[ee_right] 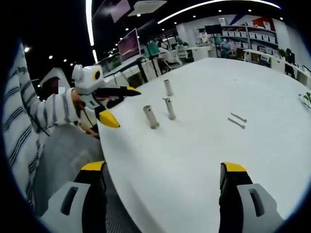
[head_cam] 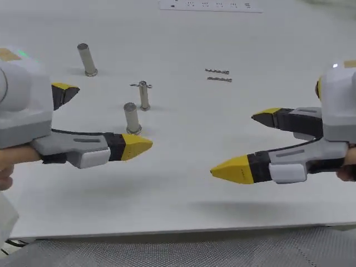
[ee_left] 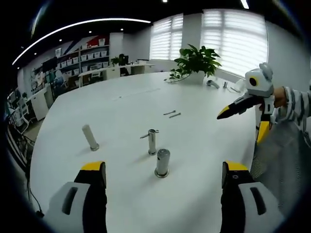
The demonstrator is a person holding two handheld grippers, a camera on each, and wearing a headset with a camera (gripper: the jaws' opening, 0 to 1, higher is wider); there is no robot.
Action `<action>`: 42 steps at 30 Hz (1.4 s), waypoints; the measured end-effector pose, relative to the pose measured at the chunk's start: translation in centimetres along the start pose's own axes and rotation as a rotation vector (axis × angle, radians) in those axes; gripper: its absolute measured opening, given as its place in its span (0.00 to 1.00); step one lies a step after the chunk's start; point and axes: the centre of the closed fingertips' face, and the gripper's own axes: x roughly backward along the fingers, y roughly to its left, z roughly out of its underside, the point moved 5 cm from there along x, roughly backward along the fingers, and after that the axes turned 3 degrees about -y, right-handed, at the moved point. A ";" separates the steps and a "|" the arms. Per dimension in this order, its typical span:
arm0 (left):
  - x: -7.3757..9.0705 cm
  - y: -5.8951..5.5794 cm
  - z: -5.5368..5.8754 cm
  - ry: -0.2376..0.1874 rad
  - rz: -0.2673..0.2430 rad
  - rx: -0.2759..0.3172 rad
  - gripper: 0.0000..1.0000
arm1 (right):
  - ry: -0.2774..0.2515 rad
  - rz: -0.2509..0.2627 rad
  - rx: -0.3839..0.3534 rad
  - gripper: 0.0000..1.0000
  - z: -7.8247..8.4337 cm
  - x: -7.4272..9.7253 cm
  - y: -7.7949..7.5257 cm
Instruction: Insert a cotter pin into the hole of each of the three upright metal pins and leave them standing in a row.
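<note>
**Pins upright, one fitted; both grippers wide and empty**

Pins of grey metal, three of them, stand on the white table with flanged bases down and long axes vertical. The far pin stands back and to the left. The middle pin and the near pin stand close together, so the three make a loose diagonal. The middle pin carries a cotter pin crosswise through its top, lying level and sticking out to the left. Two loose cotter pins lie flat and parallel, side by side, well to the right of the uprights, their lengths running left to right in the head view.

The left gripper hovers with its jaws spread wide and nothing in them; in the left gripper view the near pin stands ahead between the jaws, untouched. The right gripper is also wide and empty, over bare table well right of the pins. A power strip lies at the far edge.
</note>
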 end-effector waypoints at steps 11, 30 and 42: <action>0.7 -2.1 0.5 -0.016 0.149 0.036 1.00 | 0.144 -0.022 0.224 0.87 -3.1 0.5 -4.3; 2.2 -1.3 0.8 -0.067 0.211 0.118 0.99 | 0.389 -0.047 0.345 0.62 -4.6 -5.1 -11.6; 2.6 -1.2 1.3 -0.059 0.219 0.144 0.99 | 0.431 -0.039 0.426 0.38 -5.5 -7.3 -15.6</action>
